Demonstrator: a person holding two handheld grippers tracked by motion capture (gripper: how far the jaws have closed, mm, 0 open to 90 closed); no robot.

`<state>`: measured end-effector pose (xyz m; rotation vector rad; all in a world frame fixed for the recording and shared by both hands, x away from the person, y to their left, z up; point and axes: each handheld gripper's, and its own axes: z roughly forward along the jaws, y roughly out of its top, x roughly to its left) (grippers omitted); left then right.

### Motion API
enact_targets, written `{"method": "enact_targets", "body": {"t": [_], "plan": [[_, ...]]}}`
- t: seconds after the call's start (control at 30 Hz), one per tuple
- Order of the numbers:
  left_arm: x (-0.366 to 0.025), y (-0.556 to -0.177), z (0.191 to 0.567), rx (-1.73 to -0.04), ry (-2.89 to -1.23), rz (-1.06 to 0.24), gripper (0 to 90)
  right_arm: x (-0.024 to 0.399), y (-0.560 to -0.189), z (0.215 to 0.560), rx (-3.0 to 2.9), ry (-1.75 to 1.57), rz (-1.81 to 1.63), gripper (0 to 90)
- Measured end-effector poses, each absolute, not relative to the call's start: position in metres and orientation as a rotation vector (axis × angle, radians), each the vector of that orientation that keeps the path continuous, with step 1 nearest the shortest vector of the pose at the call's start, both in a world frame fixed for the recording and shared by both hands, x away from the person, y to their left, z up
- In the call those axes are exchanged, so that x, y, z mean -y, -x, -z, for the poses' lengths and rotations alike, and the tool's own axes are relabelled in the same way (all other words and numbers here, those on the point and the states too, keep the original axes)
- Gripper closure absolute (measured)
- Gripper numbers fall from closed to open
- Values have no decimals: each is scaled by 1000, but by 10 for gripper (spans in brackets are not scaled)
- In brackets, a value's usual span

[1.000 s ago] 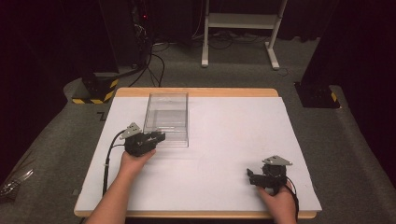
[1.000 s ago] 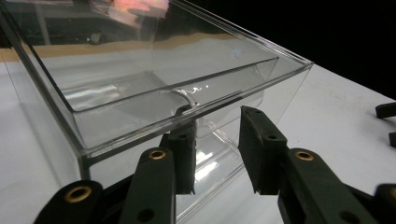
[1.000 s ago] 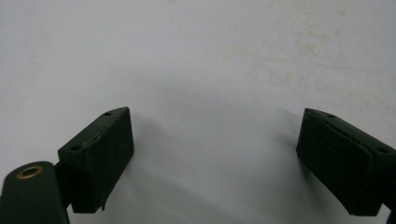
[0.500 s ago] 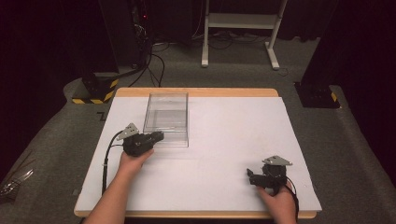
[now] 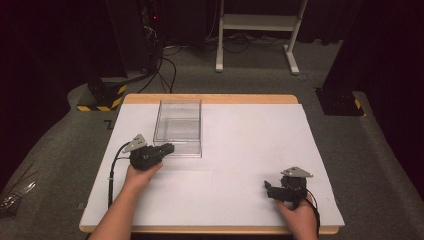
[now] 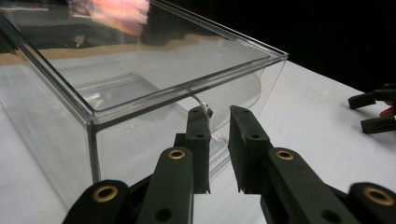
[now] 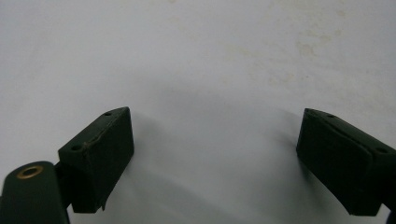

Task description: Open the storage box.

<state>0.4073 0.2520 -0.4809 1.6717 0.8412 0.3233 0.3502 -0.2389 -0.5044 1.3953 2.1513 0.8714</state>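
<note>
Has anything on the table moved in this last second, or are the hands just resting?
Hardly anything. The left gripper has edged slightly back from the clear box, its jaws a little apart by a small handle on the box's near wall, gripping nothing. The box and the right gripper, open over the bare white table, stayed put.

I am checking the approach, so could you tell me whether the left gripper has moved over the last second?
Yes, slightly: the left gripper has crept forward toward the clear box, which stayed put.

Glossy clear plastic box — matt white table (wood-edged, seemingly), matt black gripper.
</note>
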Motion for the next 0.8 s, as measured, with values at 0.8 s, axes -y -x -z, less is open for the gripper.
{"method": "enact_targets", "body": {"t": [0.8], "plan": [[-256,-380,483,-791,-1673,-291,806,239,-350,504,-2151,-1396,-872,111]]}}
